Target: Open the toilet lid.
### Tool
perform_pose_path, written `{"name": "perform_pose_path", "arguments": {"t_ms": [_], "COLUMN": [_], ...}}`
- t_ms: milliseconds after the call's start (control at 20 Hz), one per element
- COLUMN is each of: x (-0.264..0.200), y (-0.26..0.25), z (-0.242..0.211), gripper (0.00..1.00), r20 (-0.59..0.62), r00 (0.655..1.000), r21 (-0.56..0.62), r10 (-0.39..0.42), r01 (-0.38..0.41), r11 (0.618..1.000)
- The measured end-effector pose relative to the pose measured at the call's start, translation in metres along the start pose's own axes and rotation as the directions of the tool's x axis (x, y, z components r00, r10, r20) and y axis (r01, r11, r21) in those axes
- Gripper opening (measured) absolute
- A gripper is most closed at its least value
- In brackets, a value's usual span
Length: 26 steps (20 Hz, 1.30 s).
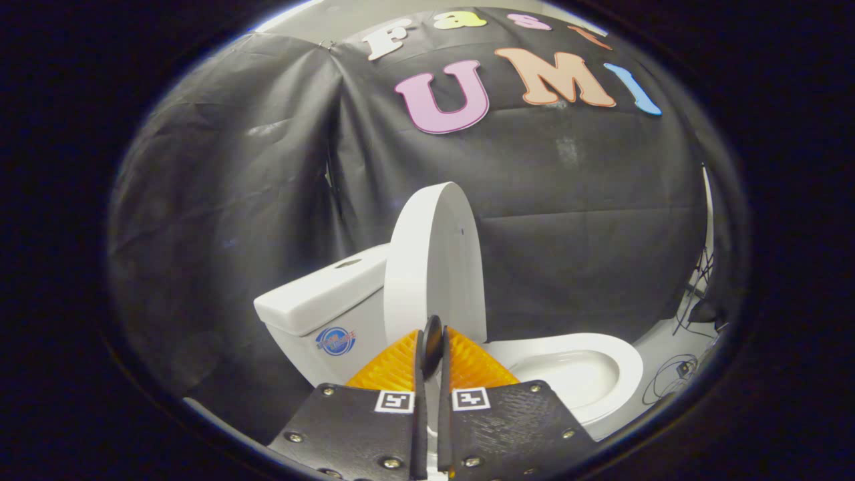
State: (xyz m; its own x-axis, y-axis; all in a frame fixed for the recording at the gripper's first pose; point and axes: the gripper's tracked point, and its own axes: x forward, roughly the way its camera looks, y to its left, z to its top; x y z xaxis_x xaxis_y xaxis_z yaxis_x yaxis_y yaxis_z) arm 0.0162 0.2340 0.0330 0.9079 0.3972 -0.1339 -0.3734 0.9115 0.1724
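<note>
Just beyond the fingertips, the white toilet lid stands raised, its long axis near vertical and leaning slightly back toward the tank, its rounded tip pointing up. Its lower edge meets the bowl's back end, close ahead of the gripper. The fingers are drawn together, with only a narrow slit between them; a small dark disc sits at their tips. Whether they pinch anything, I cannot tell. Right of the lid lies the bowl, its seat ring uncovered. Cables trail on the floor beyond it.
</note>
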Motion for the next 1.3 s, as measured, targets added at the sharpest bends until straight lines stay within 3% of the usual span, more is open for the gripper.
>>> {"name": "perform_pose_path", "arguments": {"t_ms": [850, 1200, 1300], "x": [0.015, 0.021, 0.022], "y": [0.038, 0.051, 0.055], "z": [-0.006, -0.014, -0.016], "gripper": [0.09, 0.13, 0.21], "r20": [0.031, 0.03, 0.014], "r00": [0.998, 0.995, 0.993], "r21": [-0.029, -0.031, 0.005], "r10": [0.063, 0.092, 0.115], "r01": [-0.062, -0.091, -0.115], "r11": [0.998, 0.995, 0.993]}}
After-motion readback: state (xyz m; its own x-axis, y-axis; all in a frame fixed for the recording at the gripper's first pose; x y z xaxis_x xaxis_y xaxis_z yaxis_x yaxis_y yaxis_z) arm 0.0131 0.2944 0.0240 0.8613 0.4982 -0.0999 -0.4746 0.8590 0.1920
